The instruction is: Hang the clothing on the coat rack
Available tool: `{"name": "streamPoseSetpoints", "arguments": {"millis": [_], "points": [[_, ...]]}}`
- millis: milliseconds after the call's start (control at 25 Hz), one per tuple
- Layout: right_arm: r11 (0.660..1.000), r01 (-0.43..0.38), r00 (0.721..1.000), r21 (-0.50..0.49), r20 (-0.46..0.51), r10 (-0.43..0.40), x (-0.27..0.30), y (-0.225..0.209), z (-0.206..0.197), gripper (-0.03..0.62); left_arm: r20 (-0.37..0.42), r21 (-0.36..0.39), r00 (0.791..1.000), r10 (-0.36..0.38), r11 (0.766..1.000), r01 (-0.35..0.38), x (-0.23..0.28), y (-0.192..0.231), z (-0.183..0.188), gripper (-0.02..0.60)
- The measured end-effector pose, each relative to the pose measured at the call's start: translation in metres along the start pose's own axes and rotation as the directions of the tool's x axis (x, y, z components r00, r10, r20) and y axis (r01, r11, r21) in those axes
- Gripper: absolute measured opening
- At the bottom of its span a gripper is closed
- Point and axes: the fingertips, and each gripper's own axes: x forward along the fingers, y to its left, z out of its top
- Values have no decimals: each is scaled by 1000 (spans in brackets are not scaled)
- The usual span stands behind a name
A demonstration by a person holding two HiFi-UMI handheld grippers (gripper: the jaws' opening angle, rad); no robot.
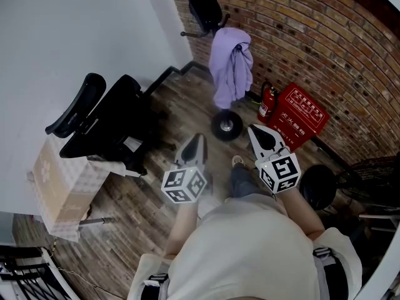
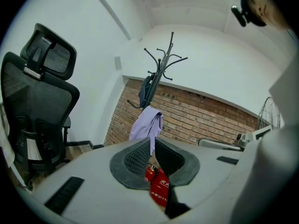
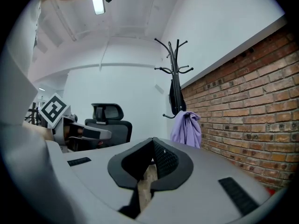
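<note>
A lilac garment (image 1: 231,65) hangs from a low hook of the black coat rack (image 1: 212,17), next to a dark garment (image 1: 203,2) higher on the pole. The rack's round base (image 1: 227,125) stands on the wood floor. My left gripper (image 1: 197,137) and right gripper (image 1: 255,130) are both shut and empty, held side by side a short way in front of the rack. The lilac garment (image 2: 147,125) and the rack (image 2: 161,64) lie straight ahead in the left gripper view. In the right gripper view the garment (image 3: 187,129) hangs right of centre.
A black office chair (image 1: 106,120) stands to the left beside a cardboard box (image 1: 57,183). A red fire-extinguisher box (image 1: 302,114) and an extinguisher (image 1: 267,102) sit against the brick wall (image 1: 325,36) on the right. A round black object (image 1: 317,186) lies by my right side.
</note>
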Motion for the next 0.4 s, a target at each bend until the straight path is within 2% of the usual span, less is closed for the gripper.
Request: {"name": "streamPoseSetpoints", "arguments": {"millis": [400], "points": [[1000,3,1000,-5,1,-3,3,0,2,0,2,4,1000,-6,1000,6,1,0,4,29]]}}
